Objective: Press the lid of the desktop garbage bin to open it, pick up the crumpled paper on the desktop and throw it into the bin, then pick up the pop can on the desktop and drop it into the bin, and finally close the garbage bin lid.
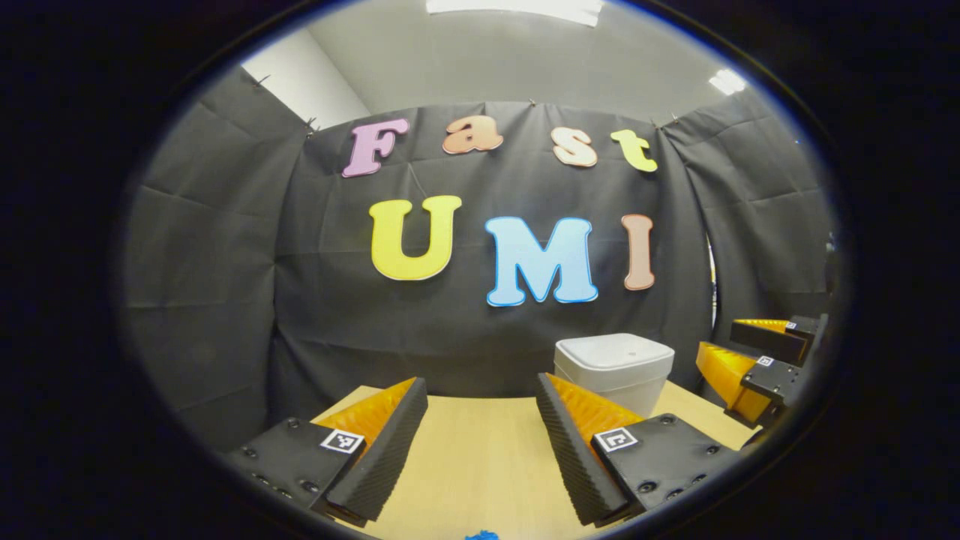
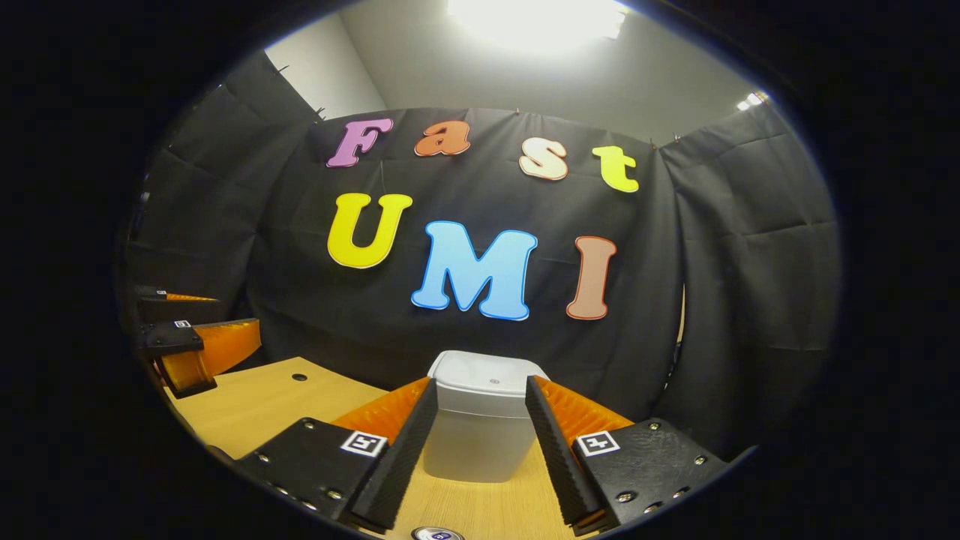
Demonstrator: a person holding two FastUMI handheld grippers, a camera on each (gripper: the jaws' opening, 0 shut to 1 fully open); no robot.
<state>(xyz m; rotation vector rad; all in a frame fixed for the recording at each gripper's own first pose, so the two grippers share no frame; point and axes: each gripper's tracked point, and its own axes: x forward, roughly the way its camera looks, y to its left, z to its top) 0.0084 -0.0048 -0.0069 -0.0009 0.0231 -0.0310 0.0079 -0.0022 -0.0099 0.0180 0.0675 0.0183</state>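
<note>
The white garbage bin [image 2: 480,439] stands at the back of the wooden table [image 2: 300,405], its lid [image 2: 487,381] shut. It sits straight ahead of my right gripper [image 2: 481,386], which is open with nothing held. In the left gripper view the bin [image 1: 615,367] is ahead to the right, beyond my open left gripper [image 1: 480,386]. The silver top of the pop can [image 2: 437,534] peeks in below the right gripper's fingers. A small blue crumpled thing [image 1: 480,535], perhaps the paper, shows at the bottom edge under the left gripper.
The right gripper [image 1: 724,341] hangs to the right of the bin, and the left gripper [image 2: 240,313] shows at the far left above the table. A small round hole [image 2: 299,377] marks the tabletop. Black cloth walls close the booth behind the bin.
</note>
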